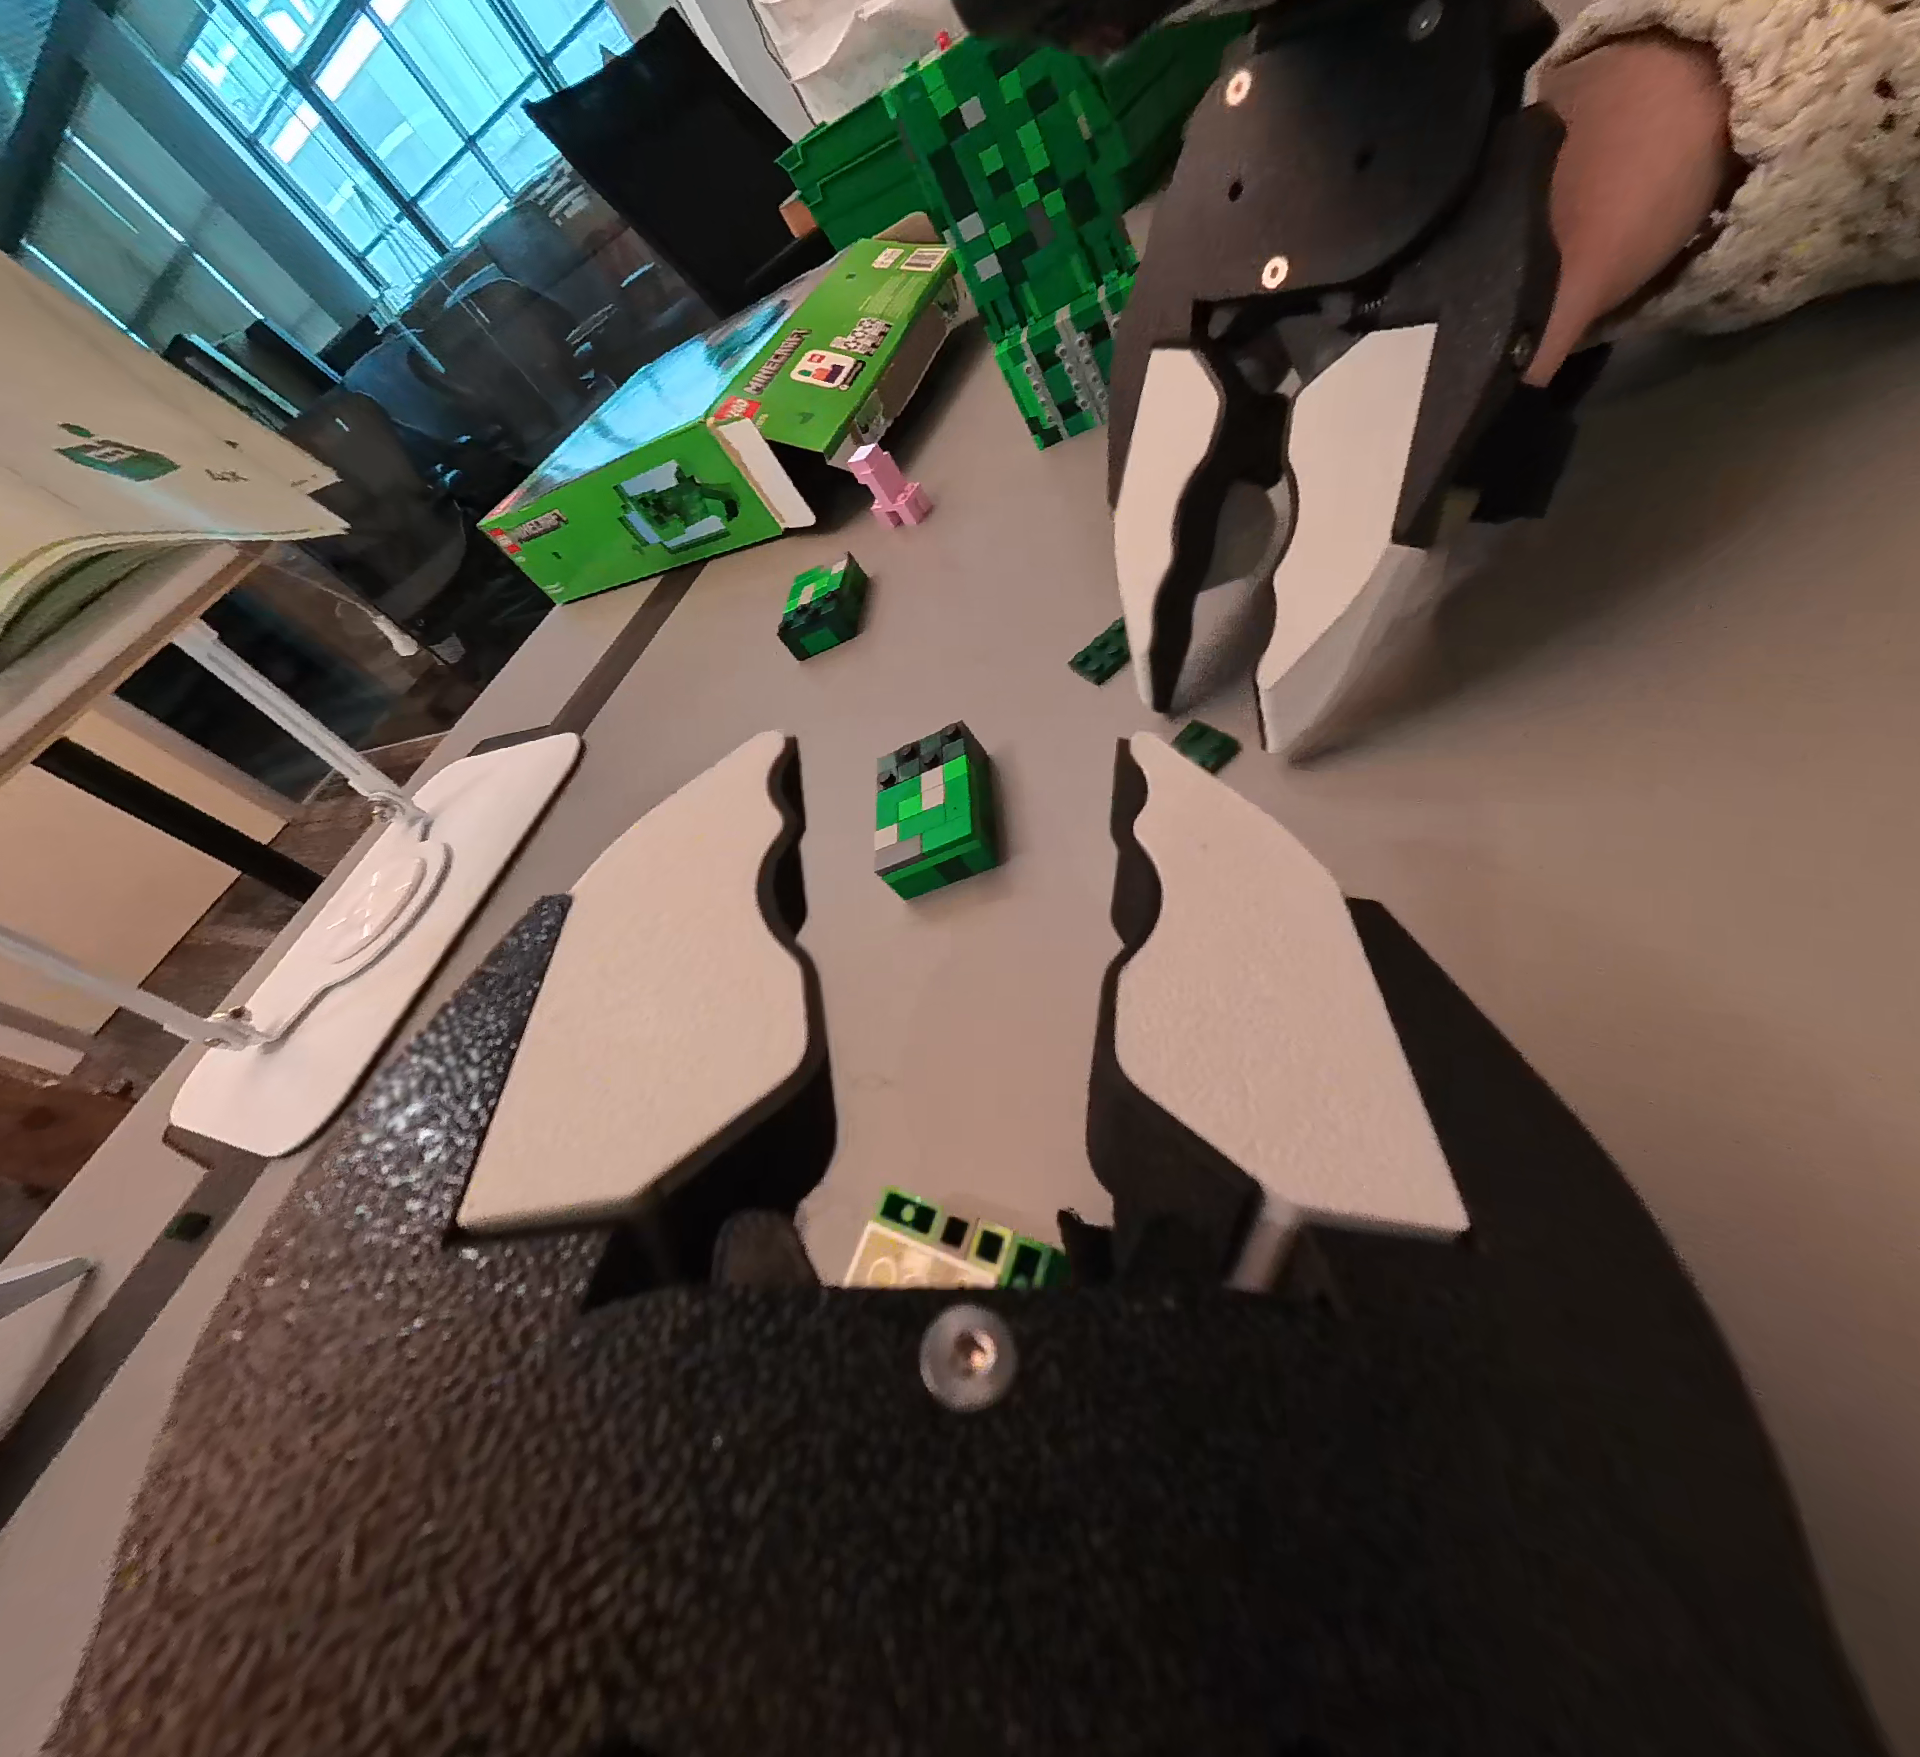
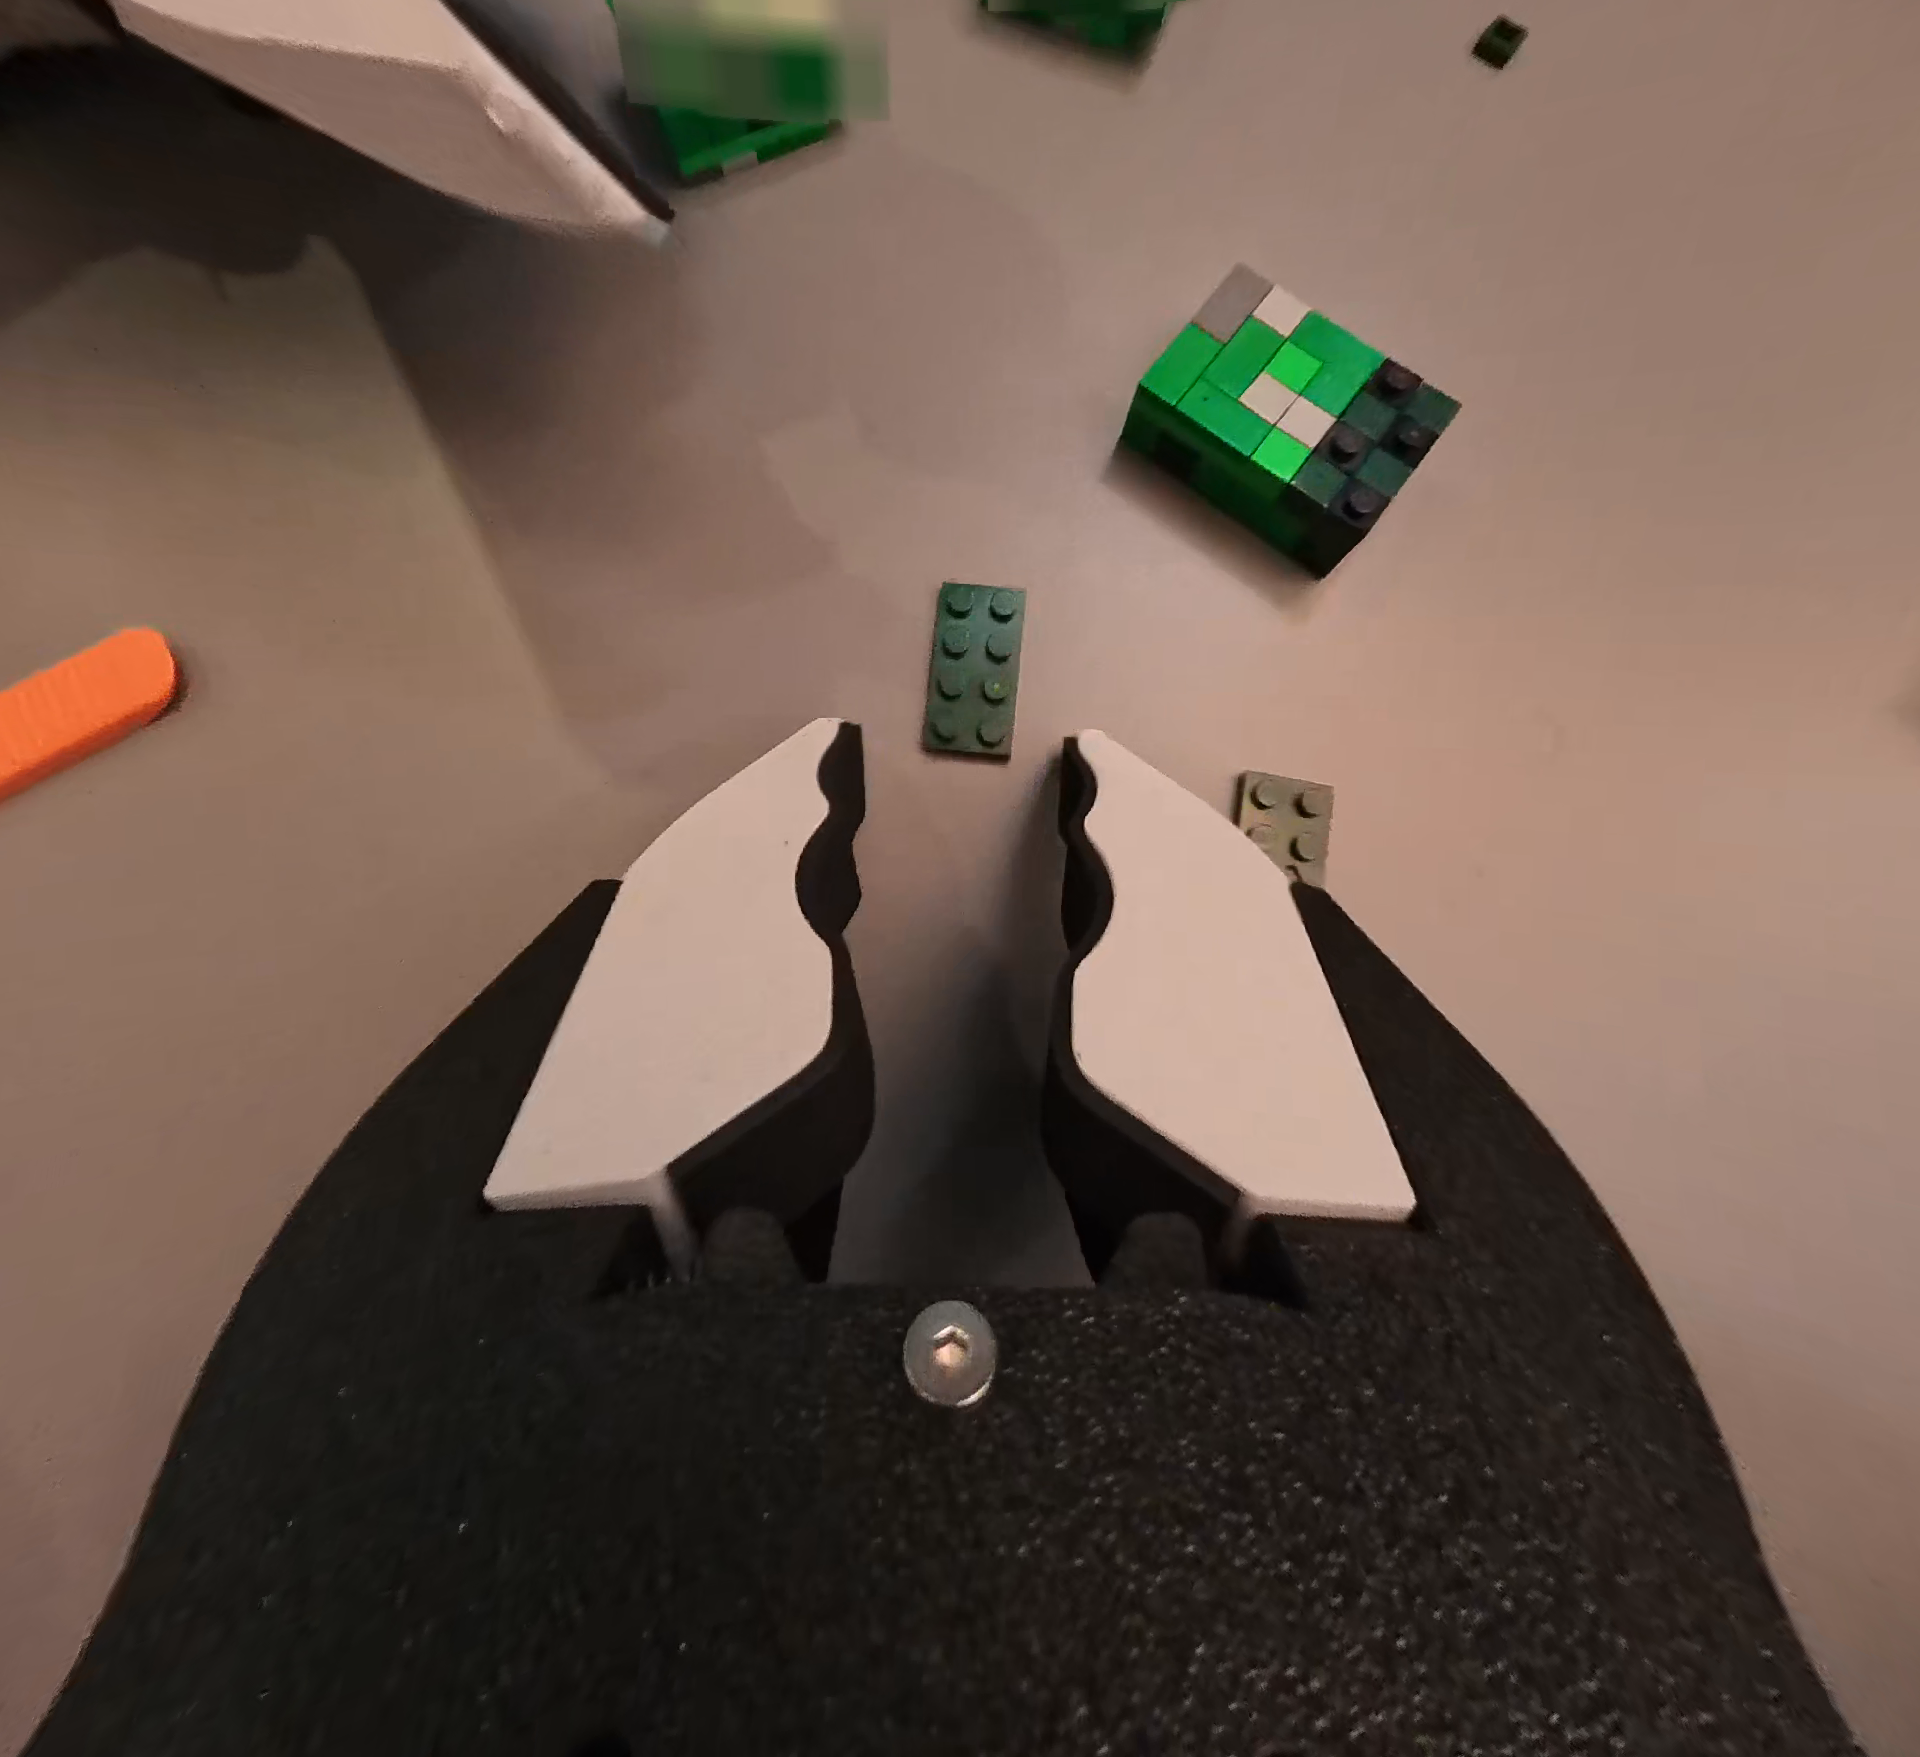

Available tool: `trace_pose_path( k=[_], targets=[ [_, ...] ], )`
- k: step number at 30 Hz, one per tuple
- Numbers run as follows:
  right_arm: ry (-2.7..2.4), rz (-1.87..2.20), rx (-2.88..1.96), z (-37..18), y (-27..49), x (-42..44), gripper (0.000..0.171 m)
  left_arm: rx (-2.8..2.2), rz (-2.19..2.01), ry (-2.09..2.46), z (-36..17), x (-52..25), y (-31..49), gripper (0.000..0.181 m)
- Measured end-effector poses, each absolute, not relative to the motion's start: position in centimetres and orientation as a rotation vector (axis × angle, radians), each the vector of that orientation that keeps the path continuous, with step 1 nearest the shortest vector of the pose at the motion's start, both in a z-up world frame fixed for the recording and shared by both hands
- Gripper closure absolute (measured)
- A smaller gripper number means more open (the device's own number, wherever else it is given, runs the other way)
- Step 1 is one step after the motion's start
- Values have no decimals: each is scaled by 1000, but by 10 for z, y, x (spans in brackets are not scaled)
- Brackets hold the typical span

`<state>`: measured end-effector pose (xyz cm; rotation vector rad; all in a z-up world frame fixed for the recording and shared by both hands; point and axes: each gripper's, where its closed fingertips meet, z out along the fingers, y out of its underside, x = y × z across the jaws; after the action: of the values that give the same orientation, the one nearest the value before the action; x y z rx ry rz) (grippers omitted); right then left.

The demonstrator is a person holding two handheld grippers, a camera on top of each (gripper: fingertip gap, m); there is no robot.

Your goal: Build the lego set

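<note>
Both tongs gape empty: right tongs (image 2: 961, 741) just short of the dark green plate (image 2: 975, 668).

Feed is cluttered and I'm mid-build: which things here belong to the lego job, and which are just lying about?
For the job:
dark green plate
grey plate
green cube assembly
tall green figure
instruction booklet

Lying about:
set box
orange tool
pink figure

An orange tool (image 2: 78, 705) is lying flat on the grey table (image 2: 520, 512), well off to the left of the jaws. In the left wrist view a white pad (image 1: 384, 938) is sitting just left of the jaws, a dark chair (image 1: 675, 159) is standing far ahead, and big windows (image 1: 312, 45) are glowing beyond.
</note>
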<state>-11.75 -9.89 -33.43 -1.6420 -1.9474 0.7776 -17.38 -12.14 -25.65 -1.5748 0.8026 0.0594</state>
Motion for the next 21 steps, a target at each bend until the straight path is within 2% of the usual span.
trace_pose_path(
  k=[7,14,21],
  targets=[
    [-2044,896,-1601,-333,-124,-116,140,-1552,225,695,-243,-204,-118,129],
    [-2016,916,-1619,-333,-117,-120,142,-1632,396,372,-234,-287,-121,129],
    [-2018,1027,-1537,-321,-129,-126,144,-1807,724,78,-253,-384,-147,134]
  ],
)
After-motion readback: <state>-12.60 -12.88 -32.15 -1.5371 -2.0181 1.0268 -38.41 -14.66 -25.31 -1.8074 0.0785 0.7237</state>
